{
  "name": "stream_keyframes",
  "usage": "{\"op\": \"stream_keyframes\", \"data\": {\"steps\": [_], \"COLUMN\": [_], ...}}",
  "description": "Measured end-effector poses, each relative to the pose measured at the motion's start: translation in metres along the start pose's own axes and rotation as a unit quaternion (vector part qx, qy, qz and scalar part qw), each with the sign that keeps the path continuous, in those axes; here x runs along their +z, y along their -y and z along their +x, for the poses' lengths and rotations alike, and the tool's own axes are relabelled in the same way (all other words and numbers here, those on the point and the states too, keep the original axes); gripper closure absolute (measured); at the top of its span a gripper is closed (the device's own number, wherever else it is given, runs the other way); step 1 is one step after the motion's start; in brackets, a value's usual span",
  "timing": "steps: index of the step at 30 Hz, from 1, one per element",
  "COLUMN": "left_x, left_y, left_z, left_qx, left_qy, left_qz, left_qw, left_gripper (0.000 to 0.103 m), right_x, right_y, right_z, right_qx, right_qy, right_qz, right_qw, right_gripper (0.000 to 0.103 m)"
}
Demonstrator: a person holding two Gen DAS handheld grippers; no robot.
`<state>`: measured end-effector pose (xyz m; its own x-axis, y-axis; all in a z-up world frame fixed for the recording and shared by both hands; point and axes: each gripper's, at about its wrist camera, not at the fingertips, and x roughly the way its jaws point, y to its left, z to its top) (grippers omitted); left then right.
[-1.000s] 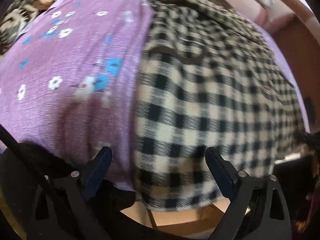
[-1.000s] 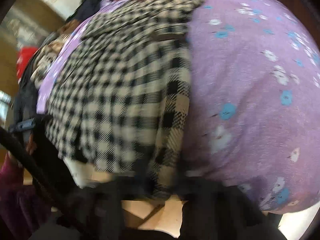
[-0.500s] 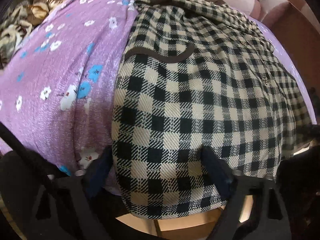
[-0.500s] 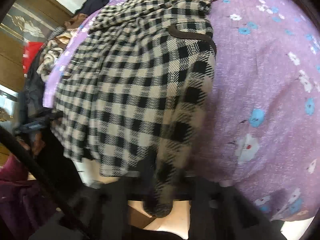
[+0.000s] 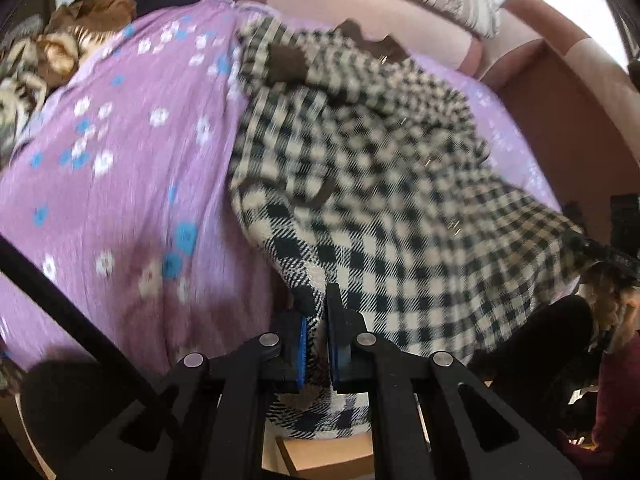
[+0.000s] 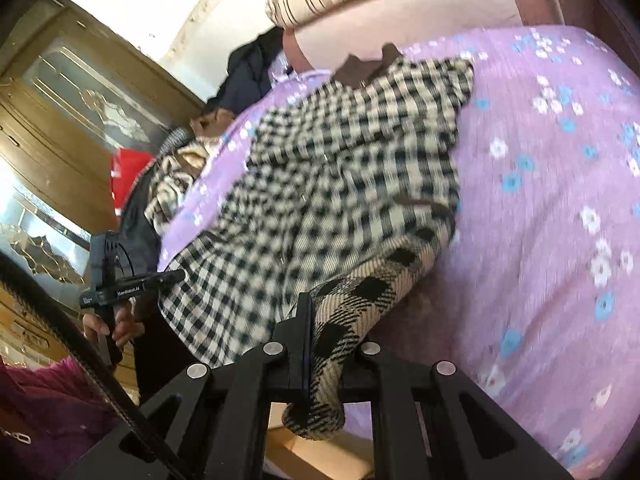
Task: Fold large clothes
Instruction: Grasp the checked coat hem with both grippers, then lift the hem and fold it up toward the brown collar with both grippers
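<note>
- The checked coat (image 5: 400, 200) lies spread on the purple floral bedspread (image 5: 120, 200), its brown collar (image 5: 372, 40) at the far end near the headboard and its hem at the near edge of the bed.
- The left gripper (image 5: 316, 340) has its blue-padded fingers pressed almost together on the near left corner of the hem, with fabric bunched between them.
- The right gripper (image 6: 324, 344) is likewise nearly closed, pinching a thick roll of hem at the near right corner; the cloth hangs down past the fingers.
- Judged from this, the fold is only starting: both near corners are gripped, but the body appears to lie mostly in a single layer, though blur hides detail.
- Left to do: carrying the hem toward the collar, further folds and smoothing.
- A pile of other clothes (image 6: 176, 176) waits at the far left of the bed.
</note>
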<state>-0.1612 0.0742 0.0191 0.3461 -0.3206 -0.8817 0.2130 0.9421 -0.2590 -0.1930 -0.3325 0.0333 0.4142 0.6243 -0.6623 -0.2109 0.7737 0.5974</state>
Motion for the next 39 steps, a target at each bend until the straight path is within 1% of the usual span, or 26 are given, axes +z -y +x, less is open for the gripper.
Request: {"op": "stream_keyframes", "data": {"steps": [4, 7, 11, 12, 16, 17, 19, 21, 24, 27, 30, 32, 33, 34, 35, 36, 37, 38, 39], "left_x": [0.034, 0.062, 0.108, 0.119, 0.18, 0.192, 0.227, 0.255, 0.296, 0.327, 0.347, 0.351, 0.352, 0.351, 0.349, 0.347, 0.344, 0.344, 0.343], "left_y": [0.011, 0.022, 0.031, 0.031, 0.031, 0.029, 0.022, 0.014, 0.0, -0.016, -0.042, -0.058, -0.067, -0.079, -0.086, -0.094, -0.099, -0.105, -0.104], "left_z": [-0.009, -0.014, -0.014, -0.013, 0.003, 0.008, 0.021, 0.034, 0.058, 0.086, 0.124, 0.144, 0.153, 0.161, 0.162, 0.158, 0.151, 0.141, 0.135], "left_qx": [-0.019, -0.03, -0.042, -0.04, -0.031, -0.029, -0.03, -0.026, -0.019, 0.007, 0.022, 0.025, 0.014, -0.02, -0.044, -0.06, -0.068, -0.074, -0.075], "left_qy": [0.02, 0.035, 0.048, 0.052, 0.06, 0.062, 0.064, 0.071, 0.076, 0.082, 0.064, 0.051, 0.043, 0.034, 0.035, 0.047, 0.065, 0.078, 0.08], "left_qz": [0.006, 0.02, 0.027, 0.027, 0.025, 0.021, 0.005, -0.011, -0.033, -0.051, -0.09, -0.114, -0.13, -0.153, -0.172, -0.193, -0.208, -0.213, -0.212], "left_qw": [0.9996, 0.9987, 0.9976, 0.9975, 0.9974, 0.9975, 0.9975, 0.9971, 0.9964, 0.9953, 0.9936, 0.9918, 0.9905, 0.9874, 0.9835, 0.9783, 0.9736, 0.9711, 0.9711], "left_gripper": [0.096, 0.096, 0.096, 0.096, 0.096, 0.096, 0.096, 0.096, 0.096, 0.096, 0.096, 0.094, 0.079, 0.053, 0.038, 0.026, 0.025, 0.024, 0.021], "right_x": [0.019, 0.036, 0.069, 0.082, 0.129, 0.143, 0.17, 0.197, 0.235, 0.262, 0.274, 0.275, 0.274, 0.271, 0.268, 0.265, 0.262, 0.259, 0.256], "right_y": [-0.011, -0.019, -0.022, -0.02, -0.013, -0.01, -0.001, 0.01, 0.042, 0.079, 0.113, 0.137, 0.145, 0.153, 0.156, 0.155, 0.153, 0.149, 0.145], "right_z": [0.004, 0.012, 0.022, 0.025, 0.038, 0.043, 0.052, 0.06, 0.079, 0.098, 0.115, 0.132, 0.138, 0.145, 0.146, 0.14, 0.133, 0.123, 0.114], "right_qx": [0.012, 0.014, 0.023, 0.028, 0.03, 0.027, 0.022, 0.01, -0.01, -0.039, -0.066, -0.087, -0.093, -0.1, -0.108, -0.11, -0.11, -0.105, -0.098], "right_qy": [0.008, 0.009, 0.021, 0.028, 0.045, 0.049, 0.059, 0.073, 0.088, 0.096, 0.108, 0.106, 0.098, 0.086, 0.088, 0.106, 0.12, 0.136, 0.144], "right_qz": [-0.013, -0.03, -0.036, -0.033, -0.025, -0.023, -0.018, -0.01, 0.028, 0.066, 0.107, 0.141, 0.153, 0.164, 0.166, 0.163, 0.162, 0.162, 0.16], "right_qw": [1.0, 0.999, 0.999, 0.999, 0.998, 0.998, 0.998, 0.997, 0.996, 0.992, 0.986, 0.98, 0.979, 0.978, 0.976, 0.975, 0.973, 0.972, 0.972], "right_gripper": [0.093, 0.093, 0.093, 0.093, 0.093, 0.093, 0.093, 0.094, 0.093, 0.093, 0.093, 0.092, 0.09, 0.075, 0.054, 0.047, 0.042, 0.041, 0.041]}}
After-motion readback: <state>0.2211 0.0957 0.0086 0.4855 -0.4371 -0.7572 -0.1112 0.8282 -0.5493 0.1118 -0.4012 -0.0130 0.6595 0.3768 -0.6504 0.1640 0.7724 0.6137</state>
